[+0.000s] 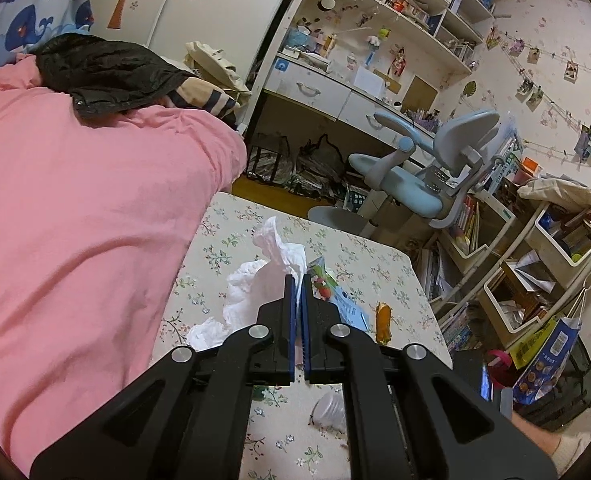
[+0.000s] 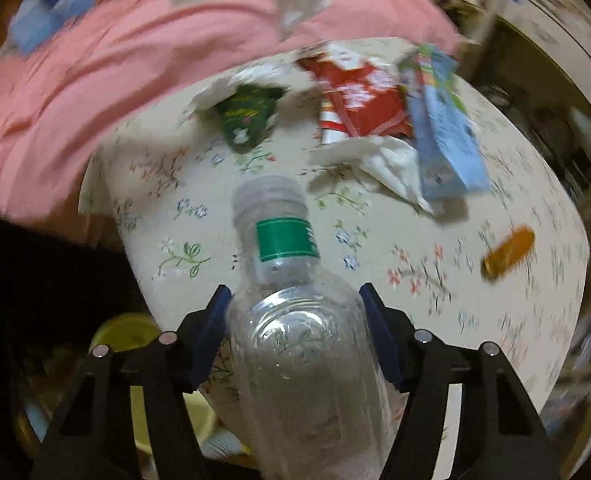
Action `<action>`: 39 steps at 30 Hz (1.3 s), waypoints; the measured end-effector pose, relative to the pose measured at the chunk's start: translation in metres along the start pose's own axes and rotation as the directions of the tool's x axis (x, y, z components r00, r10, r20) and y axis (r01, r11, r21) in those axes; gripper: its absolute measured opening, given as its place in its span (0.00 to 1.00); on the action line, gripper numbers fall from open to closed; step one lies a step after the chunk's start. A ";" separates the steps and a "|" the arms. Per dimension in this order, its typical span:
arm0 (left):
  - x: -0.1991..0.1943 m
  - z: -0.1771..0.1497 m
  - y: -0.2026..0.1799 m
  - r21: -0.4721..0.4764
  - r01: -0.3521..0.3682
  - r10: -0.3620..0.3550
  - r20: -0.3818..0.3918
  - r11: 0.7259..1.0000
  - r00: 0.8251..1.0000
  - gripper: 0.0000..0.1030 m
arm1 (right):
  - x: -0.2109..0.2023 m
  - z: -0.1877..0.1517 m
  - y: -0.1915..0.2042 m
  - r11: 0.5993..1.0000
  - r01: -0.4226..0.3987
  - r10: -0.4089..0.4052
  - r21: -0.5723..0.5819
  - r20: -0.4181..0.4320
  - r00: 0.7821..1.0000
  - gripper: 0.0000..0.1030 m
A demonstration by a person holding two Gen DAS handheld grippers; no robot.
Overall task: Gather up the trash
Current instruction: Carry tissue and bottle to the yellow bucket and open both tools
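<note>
Pinching a white tissue, the left gripper is clamped tight on it above the floral table, with a blue wrapper just to its right. From the right wrist, the right gripper straddles a clear plastic bottle, blue pads against its sides; red and green wrappers lie beyond.

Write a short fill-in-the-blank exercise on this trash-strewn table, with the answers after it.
1. The left gripper is shut on a white ____.
2. The clear plastic bottle between the right gripper's blue pads has a ____ label band.
3. The tablecloth has a ____ print.
4. Beside the red snack wrapper lies a crumpled ____ wrapper.

Answers: tissue; green; floral; green
</note>
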State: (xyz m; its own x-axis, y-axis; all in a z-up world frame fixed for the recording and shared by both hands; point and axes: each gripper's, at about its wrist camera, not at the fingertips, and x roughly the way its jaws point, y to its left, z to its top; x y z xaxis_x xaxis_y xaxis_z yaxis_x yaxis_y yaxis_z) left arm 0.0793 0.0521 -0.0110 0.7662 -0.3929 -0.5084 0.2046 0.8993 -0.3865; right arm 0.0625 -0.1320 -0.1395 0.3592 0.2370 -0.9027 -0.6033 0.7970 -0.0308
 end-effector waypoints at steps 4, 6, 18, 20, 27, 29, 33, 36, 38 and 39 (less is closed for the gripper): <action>-0.003 -0.006 -0.004 0.014 0.011 -0.011 0.001 1.000 1.000 0.02 | -0.013 -0.023 -0.031 0.953 -0.104 0.067 0.283 0.137 0.988 0.56; -0.007 -0.009 -0.007 0.024 0.020 -0.020 0.007 1.000 1.000 0.02 | -0.023 -0.031 -0.044 0.918 -0.163 0.095 0.361 0.198 0.976 0.56; -0.064 -0.035 -0.008 0.045 0.094 -0.095 0.015 0.995 0.995 0.02 | -0.060 -0.084 0.047 0.822 -0.372 0.219 0.431 0.364 0.905 0.56; -0.077 -0.046 -0.011 0.063 0.093 -0.093 0.001 0.994 0.996 0.02 | -0.048 -0.095 0.073 0.837 -0.352 0.230 0.418 0.314 0.921 0.56; -0.104 -0.095 -0.024 0.119 0.103 -0.093 -0.088 0.988 0.992 0.02 | 0.000 -0.118 0.122 0.885 -0.281 0.252 0.371 0.125 0.960 0.57; -0.106 -0.106 -0.025 0.119 0.101 -0.087 -0.114 0.988 0.990 0.02 | 0.011 -0.120 0.126 0.901 -0.250 0.239 0.356 0.074 0.968 0.57; -0.108 -0.128 -0.023 0.108 0.091 -0.073 -0.161 0.990 0.984 0.02 | 0.020 -0.129 0.123 0.896 -0.236 0.244 0.376 0.026 0.969 0.57; -0.110 -0.139 -0.021 0.105 0.085 -0.065 -0.185 0.991 0.981 0.02 | 0.015 -0.133 0.117 0.893 -0.222 0.229 0.391 0.029 0.973 0.59; -0.111 -0.143 -0.022 0.109 0.082 -0.060 -0.197 0.991 0.979 0.02 | 0.007 -0.137 0.114 0.891 -0.213 0.209 0.401 0.053 0.976 0.61; -0.112 -0.147 -0.024 0.115 0.081 -0.056 -0.204 0.990 0.977 0.02 | 0.001 -0.138 0.111 0.889 -0.207 0.196 0.407 0.069 0.978 0.62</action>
State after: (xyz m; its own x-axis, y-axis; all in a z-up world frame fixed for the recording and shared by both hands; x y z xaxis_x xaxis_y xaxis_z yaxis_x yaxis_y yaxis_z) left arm -0.1009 0.0462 -0.0575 0.6130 -0.4736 -0.6324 0.3345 0.8807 -0.3352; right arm -0.1024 -0.1204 -0.2034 0.2823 0.4269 -0.8591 -0.3210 0.8860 0.3347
